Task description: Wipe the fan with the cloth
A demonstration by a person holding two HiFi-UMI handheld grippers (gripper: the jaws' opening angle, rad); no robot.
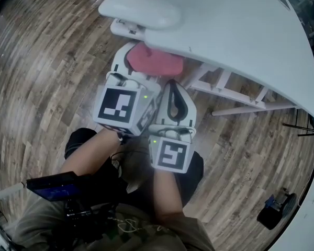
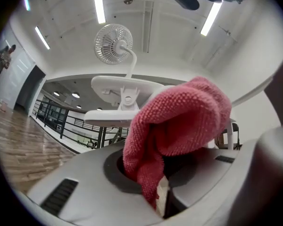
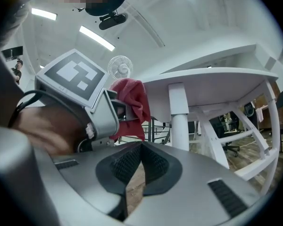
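Observation:
A small white fan (image 2: 114, 44) stands on a curved neck above its oval base (image 2: 127, 86), clamped at the edge of the white table (image 1: 240, 30). In the head view only that base (image 1: 138, 9) shows, at the top. My left gripper (image 1: 138, 69) is shut on a red cloth (image 1: 154, 59), held just below the base. The bunched cloth (image 2: 179, 126) fills the left gripper view. My right gripper (image 1: 174, 90) sits close beside the left one, shut and empty (image 3: 140, 147). From it I see the cloth (image 3: 132, 98) and the fan (image 3: 120, 67) beyond.
The table's white legs and crossbars (image 1: 225, 85) stand to the right, over a wooden plank floor (image 1: 42, 61). A dark object (image 1: 275, 210) lies on the floor at the lower right. The person's arms and lap fill the bottom of the head view.

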